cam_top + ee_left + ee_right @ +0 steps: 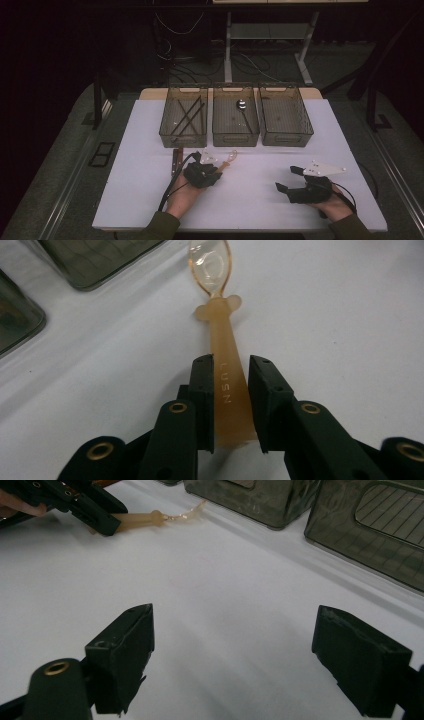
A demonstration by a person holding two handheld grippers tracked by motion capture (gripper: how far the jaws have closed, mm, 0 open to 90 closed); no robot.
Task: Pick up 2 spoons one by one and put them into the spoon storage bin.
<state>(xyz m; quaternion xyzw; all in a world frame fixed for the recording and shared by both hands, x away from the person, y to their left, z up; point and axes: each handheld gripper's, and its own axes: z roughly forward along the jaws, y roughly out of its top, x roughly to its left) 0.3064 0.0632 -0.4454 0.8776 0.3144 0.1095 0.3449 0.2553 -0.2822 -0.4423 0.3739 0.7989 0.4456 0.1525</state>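
— Left claw (pixel 231 390)?
— Nearly closed, astride the handle of the spoon (pixel 222 365). Pads set against both edges at the wide end, so gripped, going by the left gripper view. Narrower toward the neck, with a sliver of white visible beside the handle there.

— Lifted?
— Hard to tell. Low over the table (pixel 250 210) at most, or flat on it. Bowl pointing away toward the bins, handle end back between the jaws.

— Whereabouts on the table?
— Just in front of the middle bin (pixel 235 141), slightly left of centre, near the left hand (pixel 187 192).

— Look of it?
— Amber, see-through at the bowl, two small ears at the neck, "LUSN" stamped along the handle.

— Right claw (pixel 260 665)?
— Wide open, holding nothing. Bare white table between the jaws. Low over the near right part of the table, well apart from the spoon, aimed leftward toward it.

— Bins?
— Three in a row along the far edge, smoky and clear-walled. Dark sticks (pixel 186 116) crossed in the left bin (pixel 182 141). A metal spoon (pixel 241 106) in the middle one. Contents of the right bin (pixel 287 141) not made out.

— Anything else close by?
— A slim dark utensil (pixel 175 159) flat on the table just left of the left hand, in front of the left bin. Kind unclear.
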